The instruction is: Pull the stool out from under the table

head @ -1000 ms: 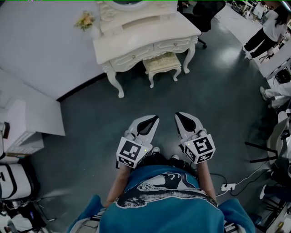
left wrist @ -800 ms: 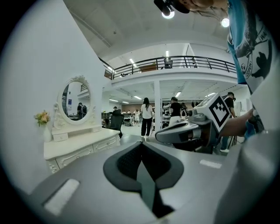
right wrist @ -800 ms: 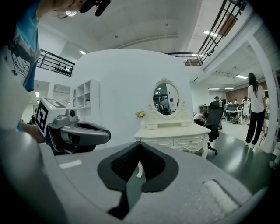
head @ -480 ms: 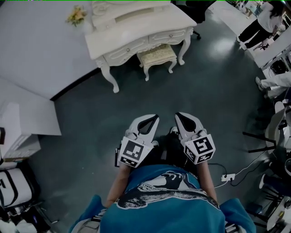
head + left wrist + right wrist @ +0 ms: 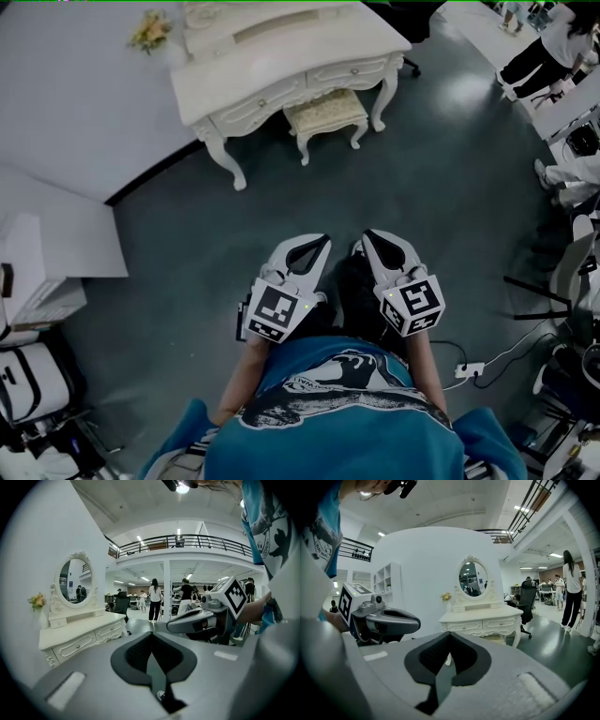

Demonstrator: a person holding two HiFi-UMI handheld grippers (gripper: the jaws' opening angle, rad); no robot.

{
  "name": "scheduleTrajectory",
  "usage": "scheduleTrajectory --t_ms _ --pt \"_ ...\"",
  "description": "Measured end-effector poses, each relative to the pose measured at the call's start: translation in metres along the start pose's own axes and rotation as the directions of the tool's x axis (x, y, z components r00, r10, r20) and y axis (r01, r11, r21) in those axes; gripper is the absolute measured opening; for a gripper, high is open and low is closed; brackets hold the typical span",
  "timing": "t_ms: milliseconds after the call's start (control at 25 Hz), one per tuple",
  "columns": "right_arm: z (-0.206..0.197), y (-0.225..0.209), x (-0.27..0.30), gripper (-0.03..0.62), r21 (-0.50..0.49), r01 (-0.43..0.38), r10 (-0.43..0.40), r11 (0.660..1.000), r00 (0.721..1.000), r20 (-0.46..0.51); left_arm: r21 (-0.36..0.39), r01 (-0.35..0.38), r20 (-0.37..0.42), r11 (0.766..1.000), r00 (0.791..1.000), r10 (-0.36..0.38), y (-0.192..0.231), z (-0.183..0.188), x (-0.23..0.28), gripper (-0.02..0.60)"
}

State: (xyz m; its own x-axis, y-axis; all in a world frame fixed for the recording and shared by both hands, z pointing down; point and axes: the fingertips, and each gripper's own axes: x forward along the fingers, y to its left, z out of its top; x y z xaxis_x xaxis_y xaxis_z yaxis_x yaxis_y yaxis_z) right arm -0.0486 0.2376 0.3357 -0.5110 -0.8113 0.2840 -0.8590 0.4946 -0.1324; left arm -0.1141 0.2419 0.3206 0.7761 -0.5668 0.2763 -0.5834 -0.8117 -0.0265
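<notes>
Stool [image 5: 325, 111] is being shown standing upright on the dark floor [image 5: 422, 187], tucked partly beneath the front edge of the worktop [image 5: 281, 70] and set between the worktop's two front legs. Its cushioned seat is being laid with the long axis parallel to the worktop's front edge, so one long side is being turned outward, away from the worktop and toward the tools. The rear part of the seat is being covered by the worktop's overhang, while the two nearer legs are being seen out in front of it.

The left tool [image 5: 323, 241] and the right tool [image 5: 367, 235] are being held side by side over the floor, well apart from the worktop and out in front of it, with both tips being pointed roughly toward it. Each tool's jaws are being pressed fully together with nothing between them, as is being shown in the left gripper view and the right gripper view. Both tools are being kept well apart from the stool.

At the back of the worktop an oval mirror [image 5: 75, 581] is being carried, and a small bunch of flowers [image 5: 150, 30] is being displayed at its left end. A black office chair [image 5: 121, 607] is being seen beyond the worktop's right end, and a standing person [image 5: 553, 52] farther off on that side.
</notes>
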Motion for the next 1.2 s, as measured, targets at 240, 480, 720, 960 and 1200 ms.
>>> scheduleTrajectory --t_ms 240,480,720,960,1200 --pt "0.015 -0.054 0.035 0.002 0.011 -0.028 0.028 1.000 1.000 0.001 -0.035 -0.038 -0.005 0.999 0.999 0.038 0.034 0.012 0.049 0.011" --pt "0.041 -0.130 0.064 0.002 0.002 -0.049 0.049 0.999 0.999 -0.003 -0.039 -0.079 -0.011 0.996 0.997 0.078 0.061 0.038 0.118 0.012" --pt "0.062 -0.190 0.095 0.002 0.014 -0.094 0.094 0.995 0.996 -0.005 -0.082 -0.147 -0.021 0.986 0.989 0.145 0.085 0.055 0.165 0.012" --pt "0.065 -0.226 0.115 0.002 0.025 -0.137 0.137 0.990 0.991 -0.004 -0.085 -0.211 -0.042 0.974 0.977 0.208 0.099 0.060 0.193 0.011" --pt "0.065 -0.245 0.122 0.002 0.027 -0.182 0.182 0.983 0.983 0.005 -0.028 -0.257 -0.078 0.966 0.964 0.254 0.095 0.065 0.211 0.011"
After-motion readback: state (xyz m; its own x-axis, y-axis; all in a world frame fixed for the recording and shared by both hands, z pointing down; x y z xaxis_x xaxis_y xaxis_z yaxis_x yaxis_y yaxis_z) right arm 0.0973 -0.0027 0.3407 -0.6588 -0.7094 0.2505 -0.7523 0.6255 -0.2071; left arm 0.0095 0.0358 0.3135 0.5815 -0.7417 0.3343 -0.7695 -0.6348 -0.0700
